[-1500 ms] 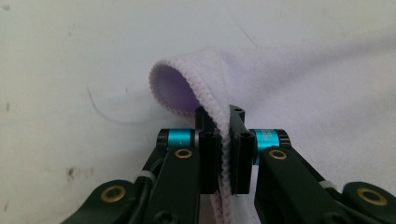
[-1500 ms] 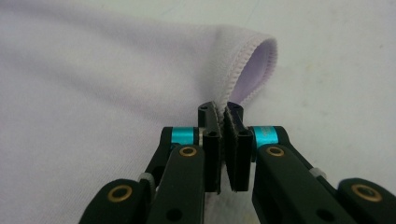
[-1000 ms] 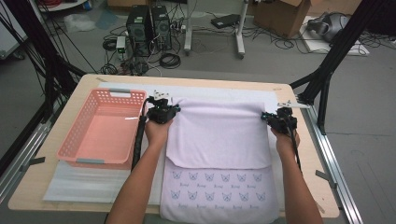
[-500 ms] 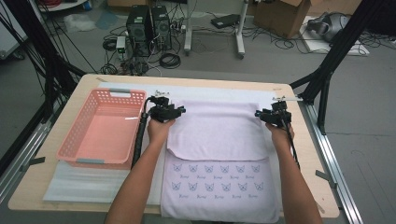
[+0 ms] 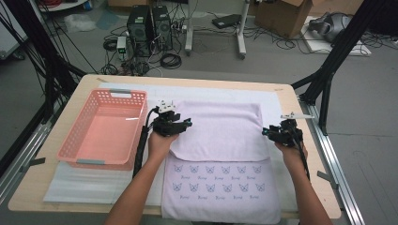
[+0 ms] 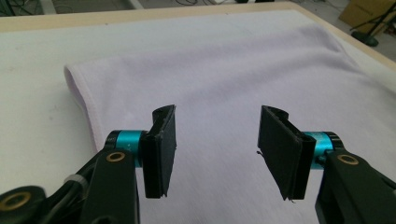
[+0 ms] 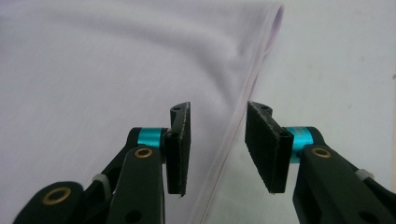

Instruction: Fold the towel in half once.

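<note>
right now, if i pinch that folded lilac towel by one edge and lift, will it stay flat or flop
Likely floppy: the lilac towel is folded over on itself and shows soft ripples. Probably light, since it lies thin on the table. Its fuzzy surface should give the pads grip rather than slip.

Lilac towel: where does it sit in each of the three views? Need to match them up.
High view: the lilac towel lies mid-table, folded over, right of the pink basket.
Left gripper view: towel spreads under and beyond the open jaws.
Right gripper view: towel covers the left; its side edge runs between the open jaws.
Shared landmark: the white mat beneath it.
</note>
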